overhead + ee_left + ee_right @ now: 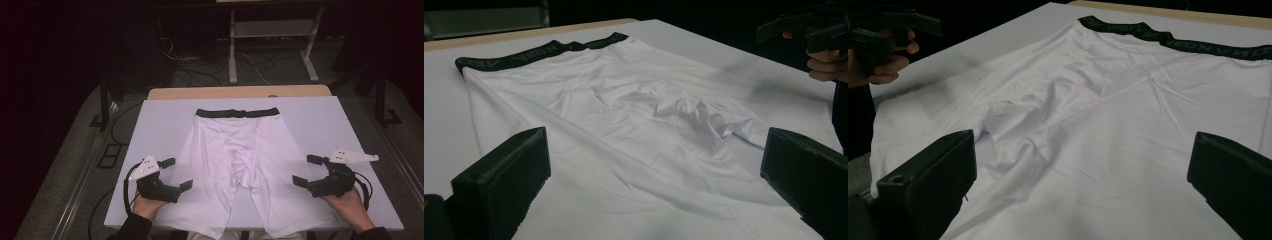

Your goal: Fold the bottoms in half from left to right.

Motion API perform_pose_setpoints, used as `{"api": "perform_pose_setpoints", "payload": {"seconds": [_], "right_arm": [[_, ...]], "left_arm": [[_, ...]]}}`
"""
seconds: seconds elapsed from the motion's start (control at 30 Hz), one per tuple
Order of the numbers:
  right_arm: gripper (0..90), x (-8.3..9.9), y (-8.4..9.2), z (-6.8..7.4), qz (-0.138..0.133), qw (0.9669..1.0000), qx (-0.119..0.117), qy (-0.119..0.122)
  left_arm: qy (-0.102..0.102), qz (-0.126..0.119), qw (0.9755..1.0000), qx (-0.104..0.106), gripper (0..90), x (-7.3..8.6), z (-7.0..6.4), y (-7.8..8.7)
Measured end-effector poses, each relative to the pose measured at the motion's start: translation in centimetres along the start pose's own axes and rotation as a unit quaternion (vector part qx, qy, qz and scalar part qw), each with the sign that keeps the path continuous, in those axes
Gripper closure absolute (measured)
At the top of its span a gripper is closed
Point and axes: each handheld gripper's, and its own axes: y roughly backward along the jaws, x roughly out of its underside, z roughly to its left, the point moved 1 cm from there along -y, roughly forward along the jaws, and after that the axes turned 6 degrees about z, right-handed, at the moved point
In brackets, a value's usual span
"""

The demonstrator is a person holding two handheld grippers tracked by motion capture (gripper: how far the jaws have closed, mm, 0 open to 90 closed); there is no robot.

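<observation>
White shorts spread flat between two open grippers.

The shorts lie on the white board, black waistband at the far side, crumpled at the crotch. The left gripper is just beside their left leg and the right gripper beside the right, both jaws wide, seemingly holding nothing.

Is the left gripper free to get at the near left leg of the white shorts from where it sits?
Probably yes. The left gripper is open beside the left leg of the white shorts, jaws facing the cloth, with nothing between them. The right gripper is off at the far side.
</observation>
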Motion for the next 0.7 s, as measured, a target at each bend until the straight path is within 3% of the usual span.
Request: {"api": "perform_pose_setpoints", "payload": {"seconds": [0.7], "right_arm": [[0.0,-0.50,0.06,0.44,0.012,0.9999,0.002,0.007]], "left_arm": [[-0.001,0.003,1.0000,-0.002,0.0,0.03,0.10,0.00]]}}
